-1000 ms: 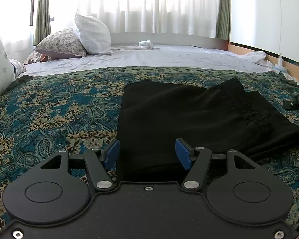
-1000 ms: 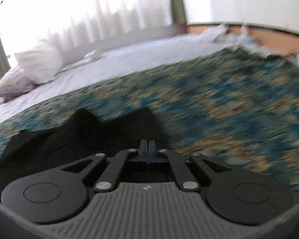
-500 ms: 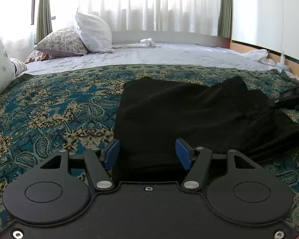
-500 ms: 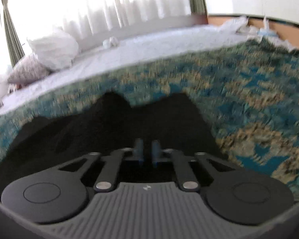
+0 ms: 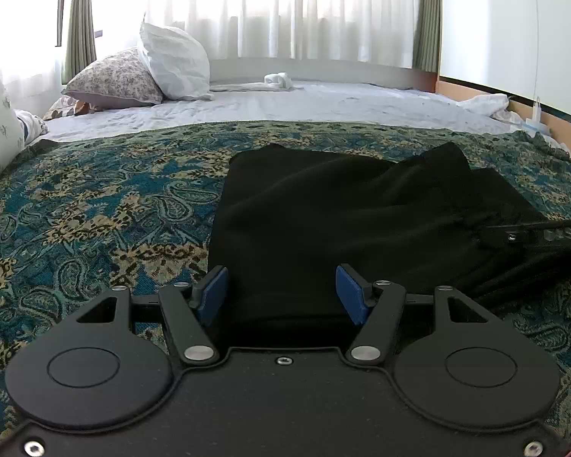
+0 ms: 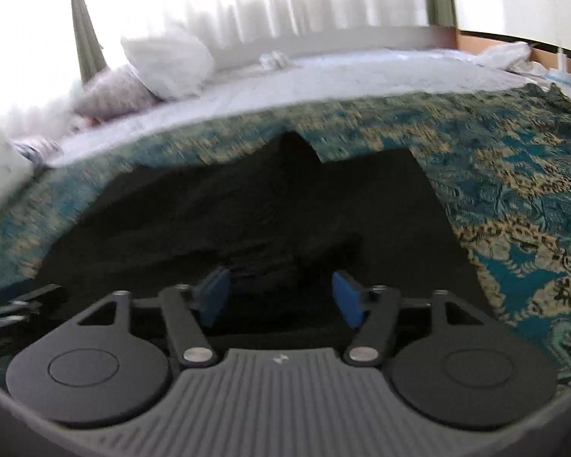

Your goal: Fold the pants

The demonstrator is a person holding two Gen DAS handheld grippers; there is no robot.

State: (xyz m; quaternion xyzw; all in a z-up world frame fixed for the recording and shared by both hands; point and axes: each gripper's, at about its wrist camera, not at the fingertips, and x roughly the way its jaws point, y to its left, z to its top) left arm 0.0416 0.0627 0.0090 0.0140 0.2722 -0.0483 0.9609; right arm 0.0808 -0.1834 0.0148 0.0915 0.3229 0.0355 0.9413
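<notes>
Black pants (image 5: 323,213) lie folded on a teal paisley bedspread (image 5: 95,205), with the gathered waistband at the right. My left gripper (image 5: 281,289) is open and empty, its blue pads either side of the near edge of the pants. My right gripper (image 6: 279,293) is open and empty, low over the right part of the pants (image 6: 247,221). Part of the right gripper's body shows at the right in the left wrist view (image 5: 540,234), resting over the waistband. The right wrist view is blurred.
A white pillow (image 5: 171,63) and a floral pillow (image 5: 114,78) lie at the head of the bed on a white sheet (image 5: 323,103). Curtains (image 5: 285,7) cover the window behind. A wooden ledge (image 5: 544,114) runs along the right wall.
My right gripper has opened from shut and moved left over the pants, coming into the left wrist view. The left gripper stayed open, nearly still.
</notes>
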